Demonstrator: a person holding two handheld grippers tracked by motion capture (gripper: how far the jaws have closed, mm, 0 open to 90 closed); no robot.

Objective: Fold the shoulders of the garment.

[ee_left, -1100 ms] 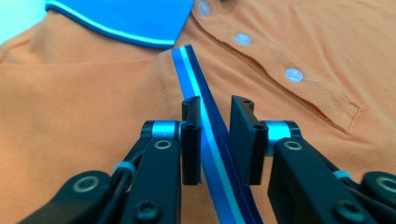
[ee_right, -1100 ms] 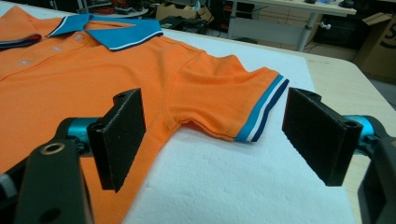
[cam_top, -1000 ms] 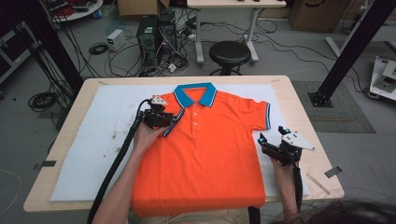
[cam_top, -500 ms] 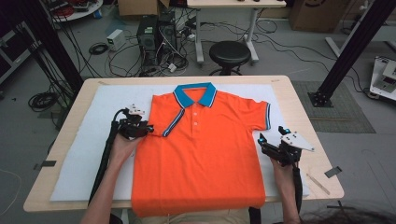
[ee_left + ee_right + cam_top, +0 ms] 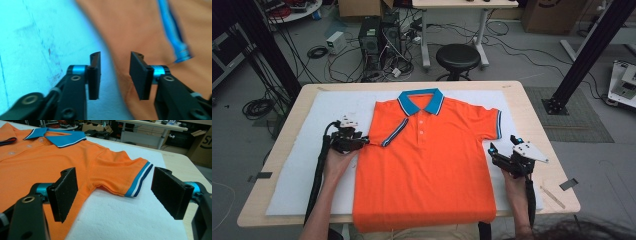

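Note:
An orange polo shirt (image 5: 427, 170) with a blue collar (image 5: 421, 100) lies flat, front up, on a white mat (image 5: 307, 170). Its left sleeve is folded in over the chest, the blue-striped cuff (image 5: 393, 134) lying slantwise. My left gripper (image 5: 363, 142) rests at the shirt's left edge; its jaws have just been opening and stand apart over the orange edge (image 5: 117, 75), pinching nothing. The cuff (image 5: 175, 40) lies beyond them. My right gripper (image 5: 503, 145) waits open beside the shirt's right edge, below the spread right sleeve (image 5: 120, 175).
The mat covers most of a wooden table (image 5: 532, 105). A strip of dark tape (image 5: 569, 184) lies near the table's right front corner. Behind the table stand a black stool (image 5: 458, 55), a computer tower (image 5: 371, 40) with cables, and a black frame post (image 5: 597, 45).
My left gripper has moved left from the chest near the collar to the shirt's left edge, leaving the folded sleeve lying on the chest. The right gripper has kept still.

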